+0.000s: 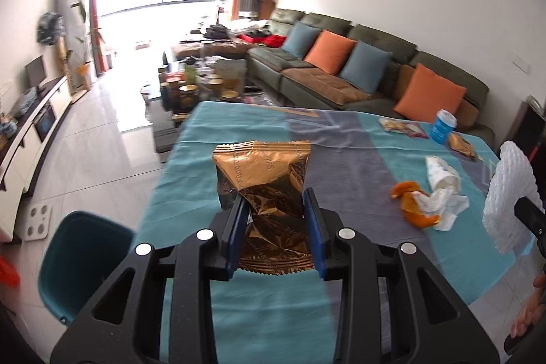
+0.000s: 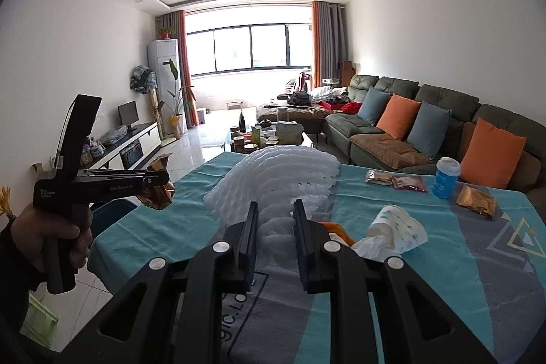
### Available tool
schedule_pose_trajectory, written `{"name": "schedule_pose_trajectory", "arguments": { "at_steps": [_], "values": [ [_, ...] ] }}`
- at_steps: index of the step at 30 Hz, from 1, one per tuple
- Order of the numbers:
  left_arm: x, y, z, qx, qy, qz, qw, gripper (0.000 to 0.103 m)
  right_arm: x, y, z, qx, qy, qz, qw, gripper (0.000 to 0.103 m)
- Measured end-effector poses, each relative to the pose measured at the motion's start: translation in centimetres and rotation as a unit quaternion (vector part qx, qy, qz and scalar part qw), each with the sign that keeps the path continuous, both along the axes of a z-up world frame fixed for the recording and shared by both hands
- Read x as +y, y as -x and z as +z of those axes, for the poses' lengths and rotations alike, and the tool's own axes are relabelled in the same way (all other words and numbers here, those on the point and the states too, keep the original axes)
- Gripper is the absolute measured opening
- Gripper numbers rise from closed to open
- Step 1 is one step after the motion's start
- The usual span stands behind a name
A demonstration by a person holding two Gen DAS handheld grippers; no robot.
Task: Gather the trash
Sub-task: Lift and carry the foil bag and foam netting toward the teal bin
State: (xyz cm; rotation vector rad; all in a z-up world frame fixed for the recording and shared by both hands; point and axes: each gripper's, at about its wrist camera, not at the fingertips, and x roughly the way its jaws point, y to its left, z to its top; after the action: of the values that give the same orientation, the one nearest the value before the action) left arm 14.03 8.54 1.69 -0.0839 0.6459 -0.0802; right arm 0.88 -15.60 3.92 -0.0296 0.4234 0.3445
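My left gripper (image 1: 274, 203) is shut on a crumpled gold foil wrapper (image 1: 262, 169), held above the teal and grey tablecloth (image 1: 273, 302). In the right wrist view that gripper (image 2: 160, 180) hangs at the left in a person's hand, with the gold wrapper (image 2: 157, 195) sticking out. My right gripper (image 2: 274, 210) is shut on a white foam fruit net (image 2: 276, 173), which fans out above its fingers. The same net (image 1: 508, 197) shows at the right edge of the left wrist view. On the cloth lie orange peel (image 1: 411, 203), a crushed paper cup with tissue (image 2: 397, 227), a blue cup (image 2: 446, 177), another gold wrapper (image 2: 476, 201) and snack packets (image 2: 396, 180).
A dark teal bin or chair (image 1: 82, 261) stands on the floor off the table's left edge. A green sofa (image 2: 426, 125) with orange and blue cushions runs along the right wall. A cluttered coffee table (image 2: 262, 133) stands beyond the table's far end.
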Motion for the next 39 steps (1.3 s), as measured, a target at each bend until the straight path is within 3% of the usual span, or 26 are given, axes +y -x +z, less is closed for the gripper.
{"name": "schedule_pose_trajectory", "arguments": {
  "at_steps": [24, 31, 39],
  "values": [
    [10.4, 7.8, 1.3, -0.023, 0.005, 0.113, 0.9933, 0.034, 9.6, -0.4, 1.6, -0.020, 0.000, 0.118, 0.993, 0.018],
    [15.3, 9.8, 0.6, -0.013, 0.013, 0.167, 0.9858, 0.034, 15.1, -3.5, 1.5, -0.002, 0.009, 0.182, 0.983, 0.019],
    [20.3, 10.9, -1.2, 0.012, 0.029, 0.207, 0.9778, 0.034, 23.5, -7.4, -0.7, 0.047, 0.032, 0.265, 0.963, 0.019]
  ]
}}
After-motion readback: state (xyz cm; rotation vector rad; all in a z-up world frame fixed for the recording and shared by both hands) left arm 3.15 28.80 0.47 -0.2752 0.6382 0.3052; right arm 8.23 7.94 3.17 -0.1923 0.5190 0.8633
